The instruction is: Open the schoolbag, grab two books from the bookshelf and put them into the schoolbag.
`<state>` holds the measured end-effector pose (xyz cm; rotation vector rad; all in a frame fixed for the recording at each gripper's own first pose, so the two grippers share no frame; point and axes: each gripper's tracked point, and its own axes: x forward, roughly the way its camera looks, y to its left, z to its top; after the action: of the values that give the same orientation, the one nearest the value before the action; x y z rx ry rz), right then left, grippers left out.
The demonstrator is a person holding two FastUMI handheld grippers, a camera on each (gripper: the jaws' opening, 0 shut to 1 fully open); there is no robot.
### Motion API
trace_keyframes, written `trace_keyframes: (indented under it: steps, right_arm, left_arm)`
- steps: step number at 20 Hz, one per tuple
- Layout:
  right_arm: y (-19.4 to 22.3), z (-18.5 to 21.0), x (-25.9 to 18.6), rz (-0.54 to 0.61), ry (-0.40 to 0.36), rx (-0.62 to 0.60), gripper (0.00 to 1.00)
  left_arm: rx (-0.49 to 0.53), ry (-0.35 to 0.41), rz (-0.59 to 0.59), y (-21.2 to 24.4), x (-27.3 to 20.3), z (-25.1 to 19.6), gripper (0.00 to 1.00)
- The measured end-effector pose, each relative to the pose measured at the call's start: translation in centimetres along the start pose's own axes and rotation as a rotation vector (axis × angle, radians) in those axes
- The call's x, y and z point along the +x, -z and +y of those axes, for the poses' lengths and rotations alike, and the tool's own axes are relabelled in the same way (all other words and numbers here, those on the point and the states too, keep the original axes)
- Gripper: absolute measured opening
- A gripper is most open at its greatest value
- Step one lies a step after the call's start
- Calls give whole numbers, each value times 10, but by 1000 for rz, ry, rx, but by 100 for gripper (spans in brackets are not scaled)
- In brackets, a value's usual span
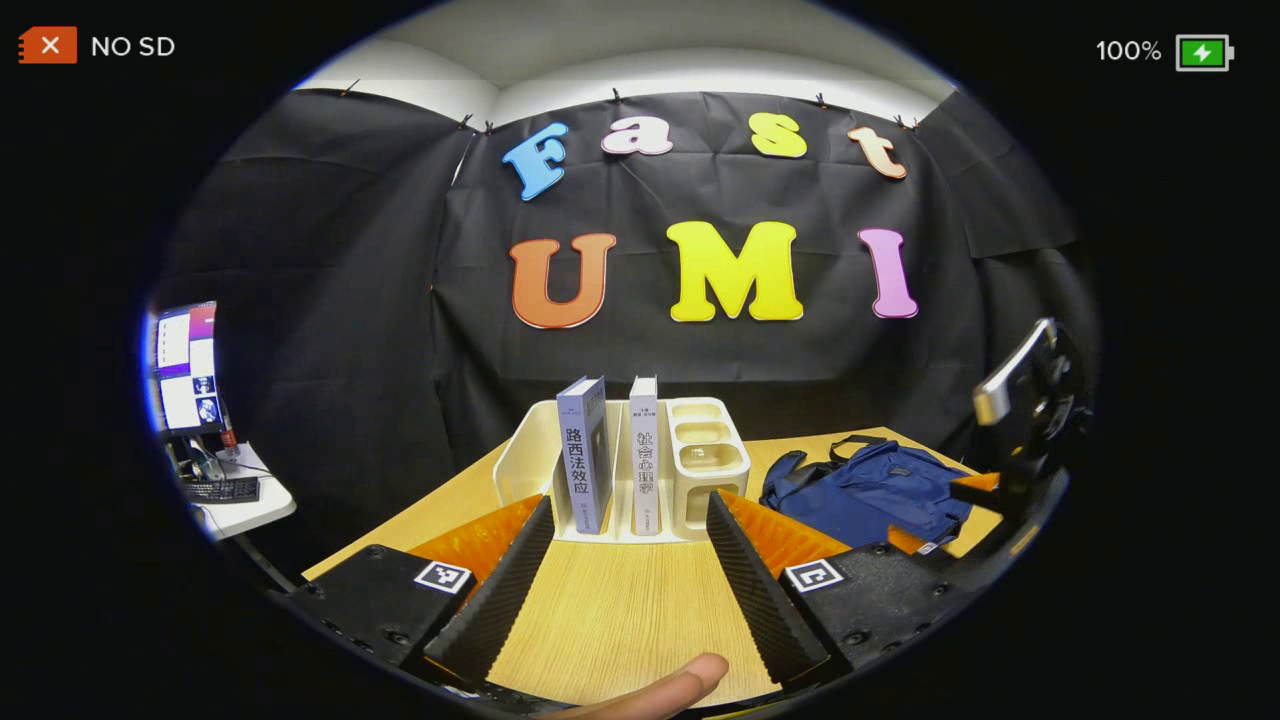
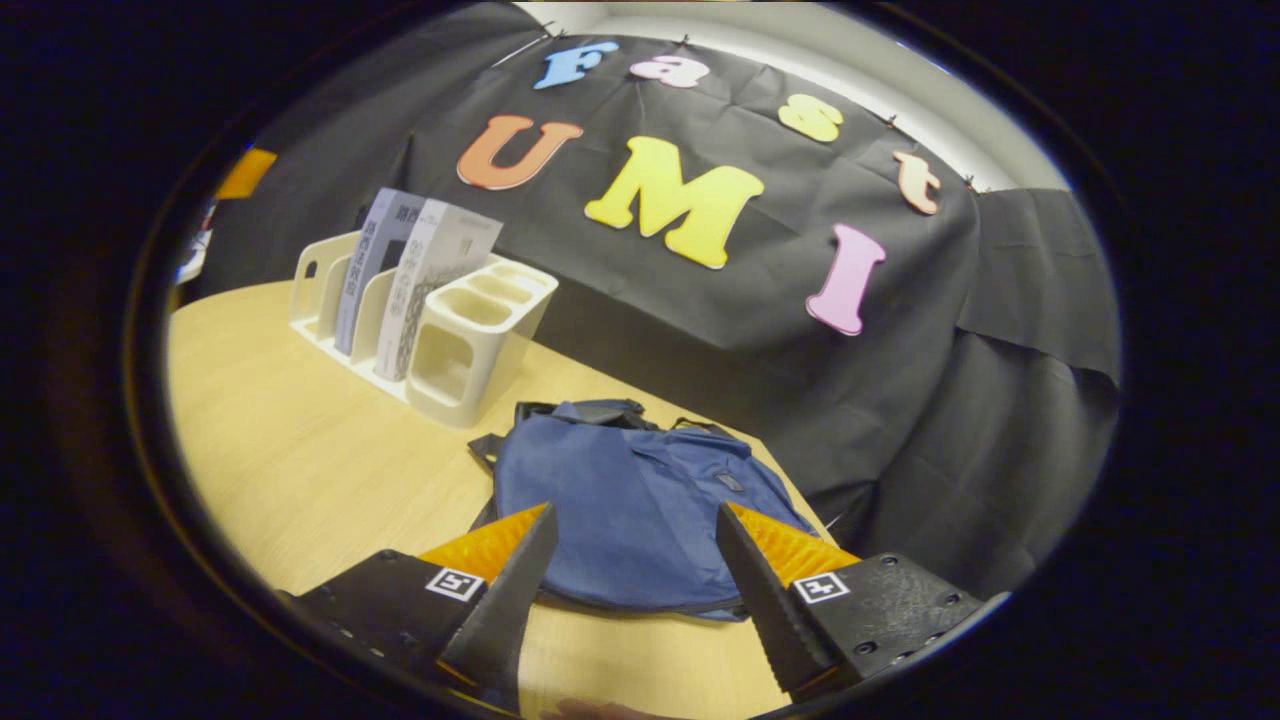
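Note:
Two books stand upright in a cream desk bookshelf on the wooden table: a blue-grey one and a pale grey one. My left gripper is open, pointed straight at them from a short way off. A blue schoolbag lies flat to the right of the shelf. In the right gripper view the schoolbag is just ahead of my open right gripper, which hovers above its near edge. The bookshelf and books stand at the far left there. The right gripper shows at the right edge of the left gripper view.
The shelf has a pen-holder section with several cups at its right end. A side desk with a monitor and keyboard stands at the far left. A fingertip shows at the bottom. The black cloth wall hangs behind the table.

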<state>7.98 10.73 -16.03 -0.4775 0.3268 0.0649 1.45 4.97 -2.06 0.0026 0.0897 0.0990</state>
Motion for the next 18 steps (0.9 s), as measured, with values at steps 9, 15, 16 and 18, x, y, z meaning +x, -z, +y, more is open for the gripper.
trace_keyframes:
  steps: [9, 15, 16, 18]
  right_arm:
    - [22, 64, 54, 99, -36, -300, 96]
    - [18, 51, 78, 136, 77, -386, 94]
    - [14, 49, 78, 146, 73, -358, 96]
    - [0, 47, 76, 123, 65, -314, 63]
  left_arm:
    - [-21, -2, 20, 4, 3, 4, 98]
    - [-33, -21, 35, 8, 6, 12, 98]
    - [-36, -25, 37, 8, 6, 14, 98]
    - [-41, -27, 42, 9, 6, 15, 98]
